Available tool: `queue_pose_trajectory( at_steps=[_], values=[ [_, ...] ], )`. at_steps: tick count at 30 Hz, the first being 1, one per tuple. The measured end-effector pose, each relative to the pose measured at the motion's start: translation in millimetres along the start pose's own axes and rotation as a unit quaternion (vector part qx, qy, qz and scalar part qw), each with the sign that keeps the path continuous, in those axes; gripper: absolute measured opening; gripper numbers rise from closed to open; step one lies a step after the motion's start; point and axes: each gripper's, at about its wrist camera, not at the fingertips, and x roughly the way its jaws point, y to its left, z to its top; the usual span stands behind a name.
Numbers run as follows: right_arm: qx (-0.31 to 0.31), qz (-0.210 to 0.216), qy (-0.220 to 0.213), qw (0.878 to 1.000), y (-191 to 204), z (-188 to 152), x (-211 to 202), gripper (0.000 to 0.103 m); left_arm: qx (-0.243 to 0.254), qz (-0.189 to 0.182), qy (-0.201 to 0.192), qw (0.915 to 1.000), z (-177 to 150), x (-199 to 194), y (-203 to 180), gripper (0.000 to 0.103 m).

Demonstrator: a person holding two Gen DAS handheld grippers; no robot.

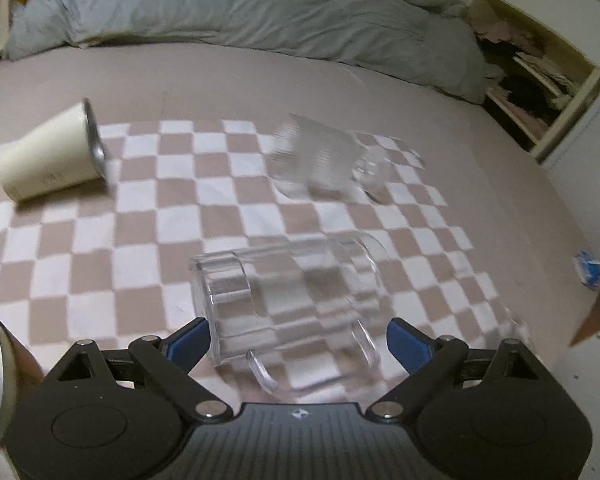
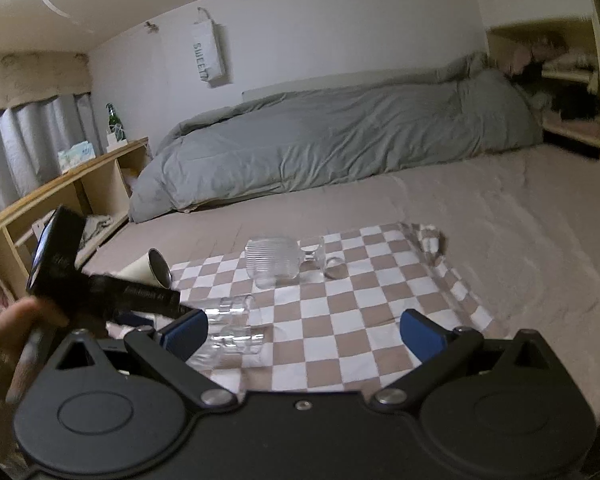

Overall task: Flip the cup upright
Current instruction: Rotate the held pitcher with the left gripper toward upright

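Clear mug (image 1: 288, 304) lies sideways between wide left tongs (image 1: 298, 340); close across its body, not the handle, then tip upright; right tongs (image 2: 304, 332) wide, empty.

Clear mug (image 1: 288, 312) on its side on checkered cloth (image 1: 140, 224), between wide-apart jaws of left gripper (image 1: 298, 340); cream tumbler (image 1: 52, 156) beyond, also toppled
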Motion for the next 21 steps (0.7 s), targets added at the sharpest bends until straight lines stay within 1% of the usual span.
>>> queue_pose_trajectory(
  at_steps=[2, 5, 7, 9, 10, 12, 15, 18, 20, 21],
  values=[
    [0.015, 0.009, 0.007, 1.000, -3, 1, 9, 0.103, 0.017, -0.014, 0.009, 0.9997, -5, 0, -8, 0.094],
    [0.047, 0.024, 0.021, 0.998, -6, 2, 20, 0.103, 0.060, -0.011, 0.011, 0.9981, -10, 1, -17, 0.092],
    [0.069, 0.035, 0.027, 0.997, -7, 3, 30, 0.103, 0.101, 0.009, -0.002, 0.9949, -15, -3, -20, 0.092],
    [0.091, 0.042, 0.034, 0.994, -6, 5, 40, 0.103, 0.143, 0.034, -0.024, 0.9888, -17, -9, -21, 0.091],
    [0.102, 0.047, 0.035, 0.993, -6, 5, 45, 0.103, 0.167, 0.044, -0.036, 0.9843, -18, -13, -23, 0.090],
    [0.136, 0.058, 0.043, 0.988, -8, 5, 58, 0.103, 0.208, 0.047, -0.049, 0.9758, -16, -16, -25, 0.086],
    [0.197, 0.073, 0.065, 0.976, -13, 0, 82, 0.103, 0.271, 0.042, -0.045, 0.9606, -11, -11, -31, 0.083],
    [0.268, 0.080, 0.101, 0.955, -21, -12, 109, 0.103, 0.336, 0.042, -0.029, 0.9406, -13, 1, -38, 0.082],
    [0.309, 0.081, 0.125, 0.939, -26, -21, 125, 0.103, 0.382, 0.042, -0.014, 0.9230, -17, 9, -43, 0.082],
    [0.333, 0.079, 0.139, 0.929, -30, -28, 134, 0.102, 0.402, 0.043, -0.009, 0.9148, -21, 13, -44, 0.081]
  ],
)
